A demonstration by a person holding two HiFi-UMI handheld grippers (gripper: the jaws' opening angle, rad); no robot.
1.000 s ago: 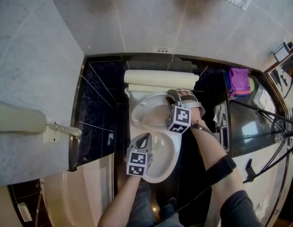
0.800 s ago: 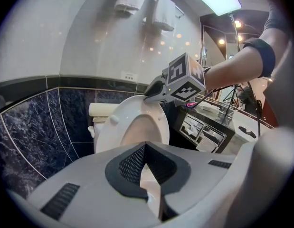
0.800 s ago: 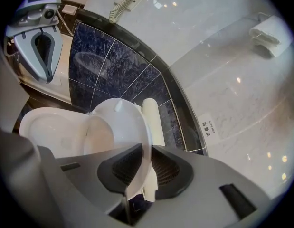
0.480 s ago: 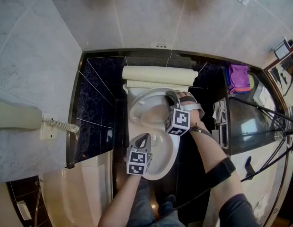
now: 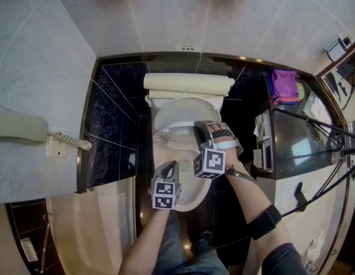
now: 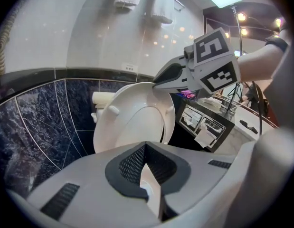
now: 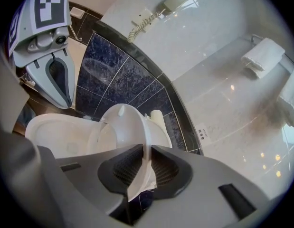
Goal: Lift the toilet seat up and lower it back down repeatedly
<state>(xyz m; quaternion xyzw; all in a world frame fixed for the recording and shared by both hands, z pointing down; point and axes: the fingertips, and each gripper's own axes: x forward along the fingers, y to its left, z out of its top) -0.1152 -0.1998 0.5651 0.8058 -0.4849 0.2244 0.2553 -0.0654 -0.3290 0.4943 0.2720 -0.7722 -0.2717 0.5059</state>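
Note:
The white toilet seat (image 5: 168, 129) stands half raised over the bowl (image 5: 191, 202), leaning away from the cream tank (image 5: 188, 83). My right gripper (image 5: 198, 128) is shut on the seat's right edge; its jaws have just been closing, and in the right gripper view (image 7: 146, 151) the thin white rim (image 7: 142, 141) sits pinched between both pads. The left gripper (image 5: 171, 166) hovers over the bowl's front, shut, holding nothing. From the left gripper view (image 6: 146, 146) I see the seat's underside (image 6: 132, 122) and the right gripper (image 6: 158, 82) at its top edge.
Dark blue tiles surround the toilet. A wall phone (image 5: 19, 132) hangs at the left and a cream tub (image 5: 91, 234) lies at the lower left. A paper holder (image 5: 263, 142), purple cloth (image 5: 285, 85) and tripod legs stand at the right. Towels (image 7: 263, 56) hang on the wall.
The right gripper has pulled back toward me with the seat's edge, tipping the seat forward from near upright. The left gripper has drifted slightly lower over the bowl.

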